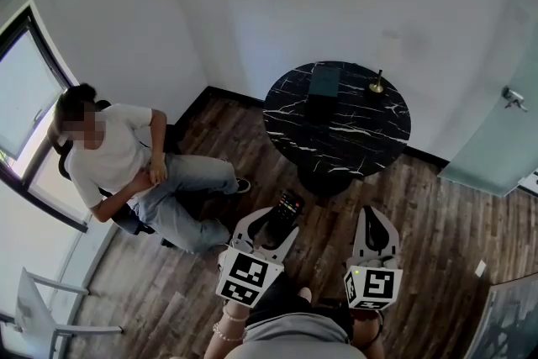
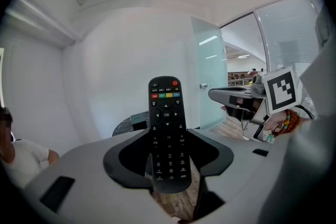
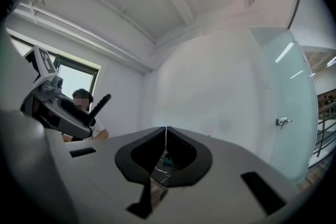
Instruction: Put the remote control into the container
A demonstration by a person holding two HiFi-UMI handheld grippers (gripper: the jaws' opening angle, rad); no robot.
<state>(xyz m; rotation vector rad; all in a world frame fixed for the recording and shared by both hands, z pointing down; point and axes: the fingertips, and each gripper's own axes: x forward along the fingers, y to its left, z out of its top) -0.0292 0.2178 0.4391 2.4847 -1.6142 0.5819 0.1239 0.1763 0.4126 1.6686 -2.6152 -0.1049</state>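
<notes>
A black remote control with coloured buttons stands upright between the jaws of my left gripper, which is shut on it. From the head view the remote pokes forward out of the left gripper above the wooden floor. The dark green container sits on the round black marble table ahead, well beyond both grippers. My right gripper is held beside the left one, with its jaws closed together and nothing between them.
A person sits on a chair at the left, near a window. A small brass object stands on the table. A frosted glass door is at the right, a white chair at bottom left.
</notes>
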